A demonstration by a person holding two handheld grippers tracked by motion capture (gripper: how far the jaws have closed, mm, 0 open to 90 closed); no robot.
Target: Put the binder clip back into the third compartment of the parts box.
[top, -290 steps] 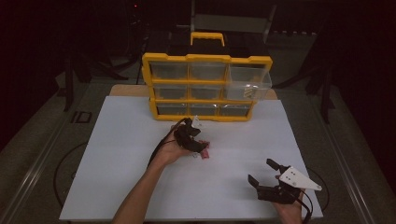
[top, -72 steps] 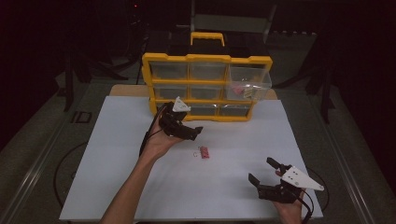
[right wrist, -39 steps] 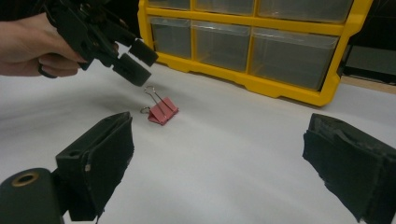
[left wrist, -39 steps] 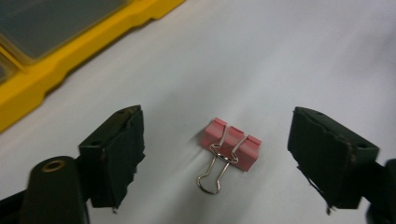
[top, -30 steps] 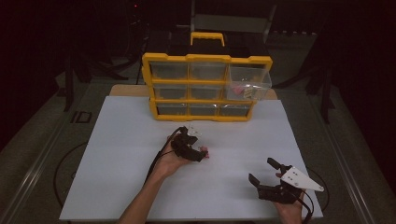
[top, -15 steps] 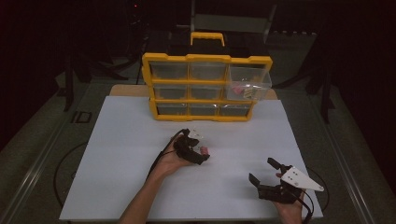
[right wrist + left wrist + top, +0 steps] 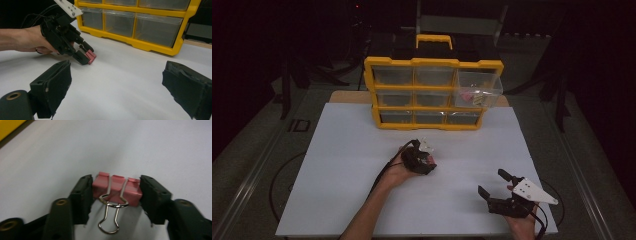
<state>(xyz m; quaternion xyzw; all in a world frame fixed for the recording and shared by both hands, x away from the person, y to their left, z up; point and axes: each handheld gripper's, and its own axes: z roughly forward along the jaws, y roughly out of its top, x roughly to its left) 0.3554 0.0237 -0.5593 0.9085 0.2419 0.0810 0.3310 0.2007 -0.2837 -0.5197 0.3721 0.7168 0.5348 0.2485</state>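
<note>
The high view looks forward and down from above the person's side of the white table (image 7: 337,165), far enough off to take in the whole top, the yellow drawer cabinet (image 7: 432,92) at its far edge and both hands. The left gripper view sits very close, looking down along its own jaws at the pink binder clip (image 7: 116,188) on the white surface. The right gripper view looks low and nearly level across the table toward the cabinet (image 7: 140,25), and it shares with the high view the left gripper (image 7: 86,55), which appears there at mid-table (image 7: 426,165), and with the left gripper view the clip (image 7: 91,56).
</note>
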